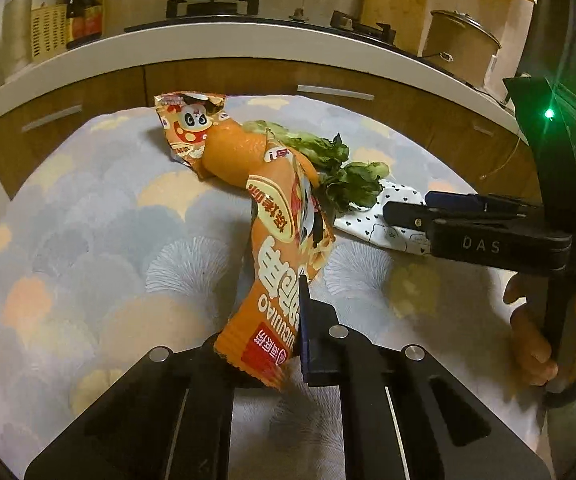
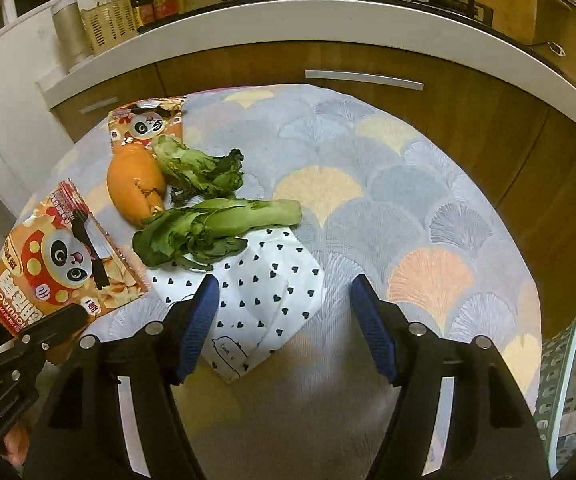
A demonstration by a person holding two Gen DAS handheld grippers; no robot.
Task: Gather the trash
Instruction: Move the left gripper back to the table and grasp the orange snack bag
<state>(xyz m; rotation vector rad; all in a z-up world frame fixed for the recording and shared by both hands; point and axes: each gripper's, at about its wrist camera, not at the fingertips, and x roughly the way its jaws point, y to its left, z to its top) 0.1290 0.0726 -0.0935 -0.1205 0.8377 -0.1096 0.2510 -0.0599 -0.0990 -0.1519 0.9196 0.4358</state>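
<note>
On the patterned tablecloth (image 2: 387, 168), an orange peel (image 2: 136, 184) and wilted greens (image 2: 208, 228) lie at eleven o'clock of the right gripper (image 2: 284, 320), with a second snack packet (image 2: 148, 124) beyond them. That gripper's jaws stand spread over the heart-print paper (image 2: 272, 280), not touching it. A slotted basket (image 2: 575, 360) stands at four o'clock. The left gripper (image 1: 288, 320) is pressed together, pinching the orange snack wrapper (image 1: 284, 256) by its lower end.

R gripper (image 2: 284, 300) jaws wide over heart-print paper (image 2: 272, 280); greens (image 2: 208, 228), orange peel (image 2: 136, 188), snack bag (image 2: 64, 256) left.
</note>
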